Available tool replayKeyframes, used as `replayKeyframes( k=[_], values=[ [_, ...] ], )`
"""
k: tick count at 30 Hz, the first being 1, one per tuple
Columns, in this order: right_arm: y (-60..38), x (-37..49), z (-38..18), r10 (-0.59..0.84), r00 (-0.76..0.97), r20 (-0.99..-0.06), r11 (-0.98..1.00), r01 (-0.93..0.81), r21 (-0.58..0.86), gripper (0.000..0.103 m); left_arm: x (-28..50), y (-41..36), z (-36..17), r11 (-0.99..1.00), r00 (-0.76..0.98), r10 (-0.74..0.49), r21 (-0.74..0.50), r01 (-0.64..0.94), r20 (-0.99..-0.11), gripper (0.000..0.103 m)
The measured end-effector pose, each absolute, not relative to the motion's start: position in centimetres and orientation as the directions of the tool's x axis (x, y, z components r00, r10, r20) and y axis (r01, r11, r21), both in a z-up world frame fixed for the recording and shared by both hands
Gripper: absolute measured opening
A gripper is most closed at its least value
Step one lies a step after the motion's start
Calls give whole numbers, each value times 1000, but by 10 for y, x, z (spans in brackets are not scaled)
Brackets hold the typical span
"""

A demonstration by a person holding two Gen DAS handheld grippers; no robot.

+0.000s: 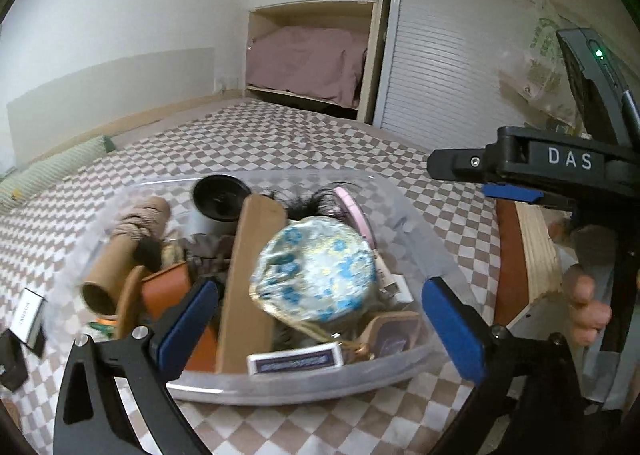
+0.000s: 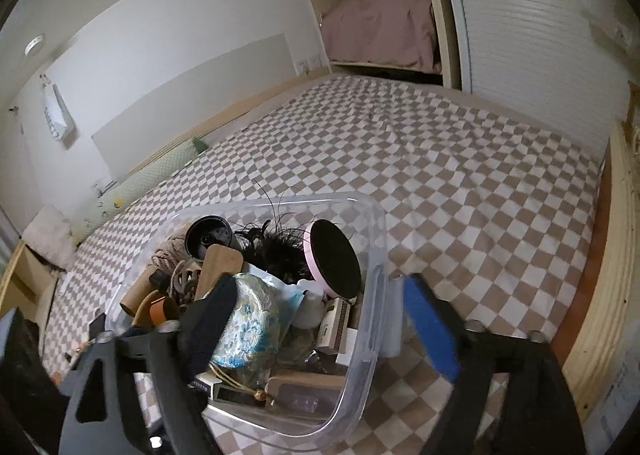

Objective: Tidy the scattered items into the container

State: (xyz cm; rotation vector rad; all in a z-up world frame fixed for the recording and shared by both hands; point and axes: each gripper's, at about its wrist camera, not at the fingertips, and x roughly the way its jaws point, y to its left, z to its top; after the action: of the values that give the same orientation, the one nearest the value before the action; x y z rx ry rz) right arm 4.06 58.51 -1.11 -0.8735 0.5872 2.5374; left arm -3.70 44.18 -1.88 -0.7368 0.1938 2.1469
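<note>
**Full bin on the checked bed**

Clear plastic container (image 1: 224, 385) sits on the checked bedspread (image 1: 288, 139), near its front edge, packed w/ stuff: blue-floral round pouch (image 1: 316, 267) on top at centre, long brown board (image 1: 248, 275) leaning beside it, cardboard tube (image 1: 120, 251) wound w/ twine at left, black cup (image 1: 219, 199) at the back, pink-rimmed round pad (image 2: 332, 259) upright at back right, small dark-blue box (image 1: 295, 361) against the front wall.

Left gripper (image 1: 320, 319) hovers over the bin's front, fingers wide apart, nothing betw. them. Right gripper (image 2: 324, 315) also spread; its dark left finger is inside the bin by the pouch, blue-padded finger (image 2: 430, 329) outside the right wall, so it straddles that wall w/o closing on it. A hand (image 1: 588, 303) shows at the right of the left view.

A small white-labelled box (image 1: 30, 313) lies on the spread, left of the bin.

Room: beige-and-white check cloth over a low bed, green bolster (image 2: 160, 175) along the far-left edge, white walls, wood bed rail (image 2: 612, 275) at right, open alcove w/ pink bedding (image 1: 308, 63), white slatted door (image 1: 440, 55) next to it.
</note>
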Motion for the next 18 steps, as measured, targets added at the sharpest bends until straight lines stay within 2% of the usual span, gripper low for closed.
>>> replayKeyframes(
  k=[2, 7, 18],
  values=[
    [583, 42, -10, 231, -742, -629, -828, -489, 273, 103, -38, 434, -16, -655, -496, 657, -104, -748, -568, 103],
    [575, 41, -4, 230, -767, -599, -828, -478, 294, 103, -38, 415, -10, -695, -539, 621, -82, -714, -569, 103],
    [532, 53, 16, 255, -803, -538, -875, -428, 226, 103, -33, 362, 19, -762, -628, 562, -42, -646, -539, 103]
  ],
)
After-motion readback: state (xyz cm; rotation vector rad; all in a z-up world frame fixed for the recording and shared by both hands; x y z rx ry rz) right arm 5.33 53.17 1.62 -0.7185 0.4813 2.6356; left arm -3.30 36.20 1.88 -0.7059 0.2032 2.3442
